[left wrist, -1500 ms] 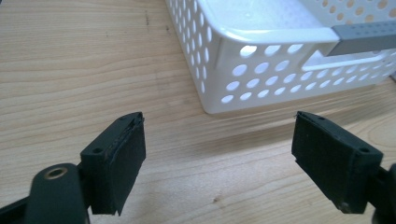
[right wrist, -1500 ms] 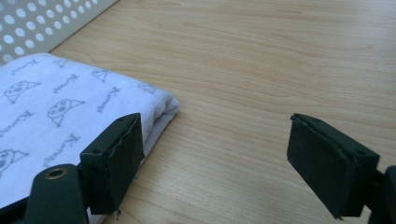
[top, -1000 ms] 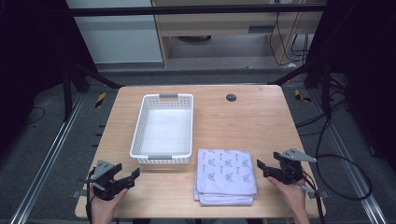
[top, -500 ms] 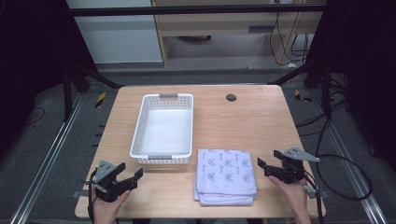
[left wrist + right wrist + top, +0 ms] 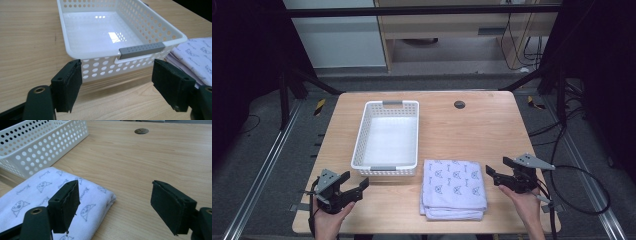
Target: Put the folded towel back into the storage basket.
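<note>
1. Lying near the front edge of the wooden surface (image 5: 472,125), a folded white towel stack (image 5: 454,188) printed with small grey cat faces sits just in front of the basket's right front corner.
2. A white perforated basket (image 5: 360,144) stands left of centre on the surface, with a grey handle strip on each short end; its inside holds nothing.
3. The right claw (image 5: 498,171) hovers just to the right of the towel stack, held in the person's right hand; its jaws stand wide apart with nothing between them.
4. In the right gripper view, the towel stack's nearest corner (image 5: 82,200) lies below and behind the left jaw, apart from it, while the right jaw is over bare wood.
5. The left claw (image 5: 354,181) rests near the front left corner of the surface, held in the person's left hand, jaws spread wide and gripping nothing.
6. In the left gripper view, the basket's near wall and grey handle (image 5: 141,49) show between the open jaws, a little farther off.
7. A small dark round grommet (image 5: 459,104) sits in the surface near its far edge.
</note>
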Available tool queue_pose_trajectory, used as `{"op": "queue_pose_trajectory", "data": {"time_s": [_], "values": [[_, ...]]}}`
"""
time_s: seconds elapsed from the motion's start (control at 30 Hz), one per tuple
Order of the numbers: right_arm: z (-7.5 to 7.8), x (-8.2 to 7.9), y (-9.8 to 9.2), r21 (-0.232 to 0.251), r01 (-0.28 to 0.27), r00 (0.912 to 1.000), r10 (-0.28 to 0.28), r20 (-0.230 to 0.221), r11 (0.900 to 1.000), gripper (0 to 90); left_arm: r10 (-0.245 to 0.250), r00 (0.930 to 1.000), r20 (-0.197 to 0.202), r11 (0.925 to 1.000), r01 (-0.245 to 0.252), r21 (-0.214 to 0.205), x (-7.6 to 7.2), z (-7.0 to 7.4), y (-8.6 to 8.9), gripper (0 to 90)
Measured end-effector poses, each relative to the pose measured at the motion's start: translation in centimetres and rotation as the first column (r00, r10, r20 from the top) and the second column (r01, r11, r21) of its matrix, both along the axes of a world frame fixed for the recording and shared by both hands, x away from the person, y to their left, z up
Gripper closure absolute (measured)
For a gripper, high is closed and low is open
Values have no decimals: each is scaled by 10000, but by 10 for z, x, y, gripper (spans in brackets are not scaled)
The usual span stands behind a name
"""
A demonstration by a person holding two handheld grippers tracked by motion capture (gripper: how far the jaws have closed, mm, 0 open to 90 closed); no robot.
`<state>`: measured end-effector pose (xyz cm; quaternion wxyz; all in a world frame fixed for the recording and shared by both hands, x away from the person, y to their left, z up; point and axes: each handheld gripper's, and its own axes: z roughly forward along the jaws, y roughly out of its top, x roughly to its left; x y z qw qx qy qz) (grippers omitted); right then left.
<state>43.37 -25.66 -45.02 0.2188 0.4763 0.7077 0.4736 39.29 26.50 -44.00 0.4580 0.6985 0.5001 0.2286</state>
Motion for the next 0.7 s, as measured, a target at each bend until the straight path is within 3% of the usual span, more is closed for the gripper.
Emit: {"op": "queue_pose_trajectory", "data": {"time_s": [0.27,0.7], "values": [[10,4,1,84,37,9999,-39,145,10000,238,-136,9998,168,9999,135,56,5,12,-5,234],[46,18,3,338,-43,9985,24,553,9994,252,-429,9969,664,9991,424,89,14,37,-24,233]]}}
